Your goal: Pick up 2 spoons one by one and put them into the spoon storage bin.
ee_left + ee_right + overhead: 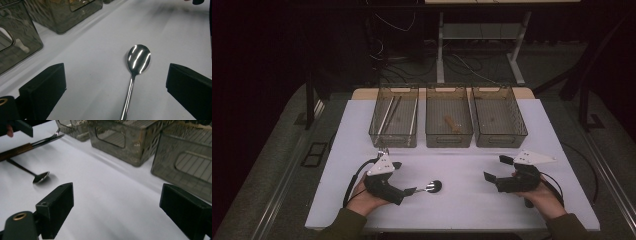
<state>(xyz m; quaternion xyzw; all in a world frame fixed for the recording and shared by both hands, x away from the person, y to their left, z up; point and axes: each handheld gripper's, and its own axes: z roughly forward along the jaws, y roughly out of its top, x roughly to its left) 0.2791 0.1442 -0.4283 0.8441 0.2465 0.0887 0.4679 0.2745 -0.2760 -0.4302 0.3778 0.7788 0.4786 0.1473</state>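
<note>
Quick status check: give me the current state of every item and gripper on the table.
Spoon: lying flat on the table, bowl up, between the left gripper's open jaws, not gripped.
Left gripper: open, low over the spoon handle.
Right gripper: open, nothing between its jaws.
Left bin: holds long thin utensils.
Middle bin: holds one wooden-looking piece.
Right bin: looks empty.
</note>
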